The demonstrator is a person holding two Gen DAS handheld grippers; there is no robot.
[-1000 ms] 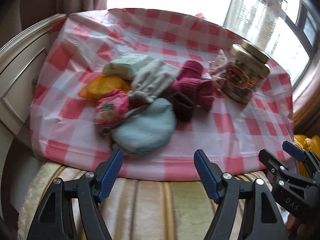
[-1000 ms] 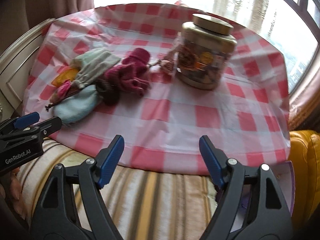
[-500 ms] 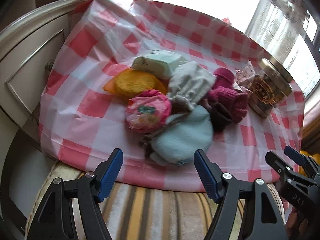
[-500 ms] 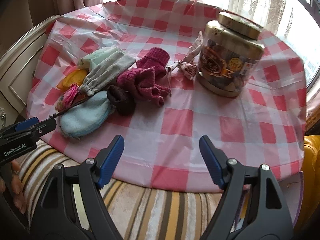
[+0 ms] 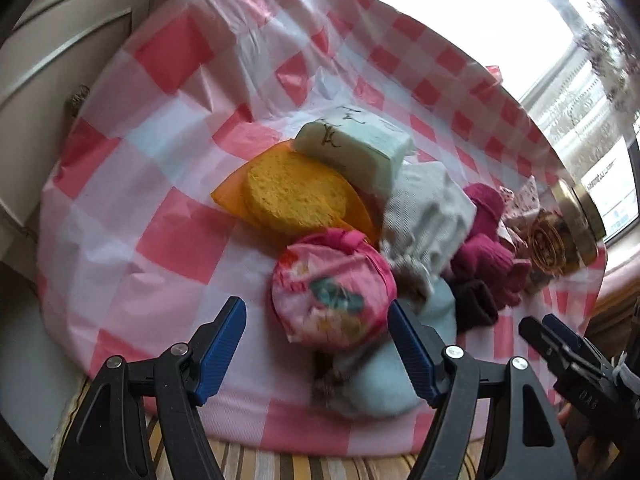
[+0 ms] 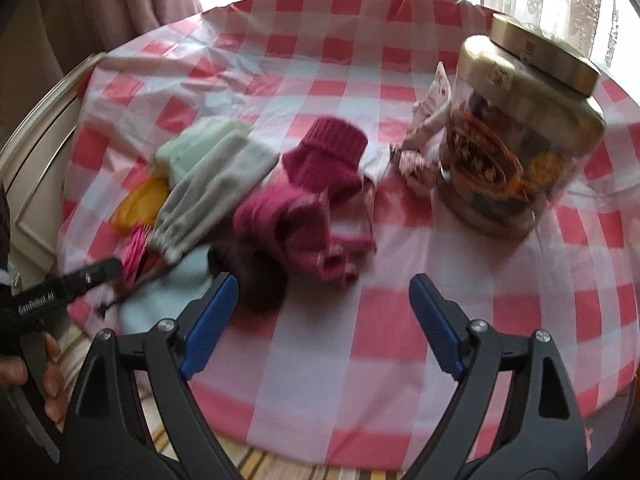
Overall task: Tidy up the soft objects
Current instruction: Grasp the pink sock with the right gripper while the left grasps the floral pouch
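A heap of soft things lies on the pink checked tablecloth (image 5: 168,236). In the left wrist view: a round pink patterned pouch (image 5: 332,292), a yellow sponge (image 5: 296,192), a pale green block (image 5: 356,144), a grey drawstring bag (image 5: 428,212), a light blue pouch (image 5: 396,368), magenta knitted socks (image 5: 488,256) and a dark brown sock (image 5: 476,308). My left gripper (image 5: 316,352) is open, just in front of the pink pouch. In the right wrist view my right gripper (image 6: 324,320) is open, in front of the magenta socks (image 6: 316,200) and brown sock (image 6: 256,276).
A glass jar with a gold lid (image 6: 516,140) stands at the right of the table, with a small wrapped packet (image 6: 428,132) beside it. A cream cabinet (image 5: 52,52) stands at the left. A striped cushion (image 5: 280,464) lies below the table's front edge.
Both grippers have moved forward toward the table; the heap now looks larger. The left gripper has come close to the pink pouch. Both stay open.
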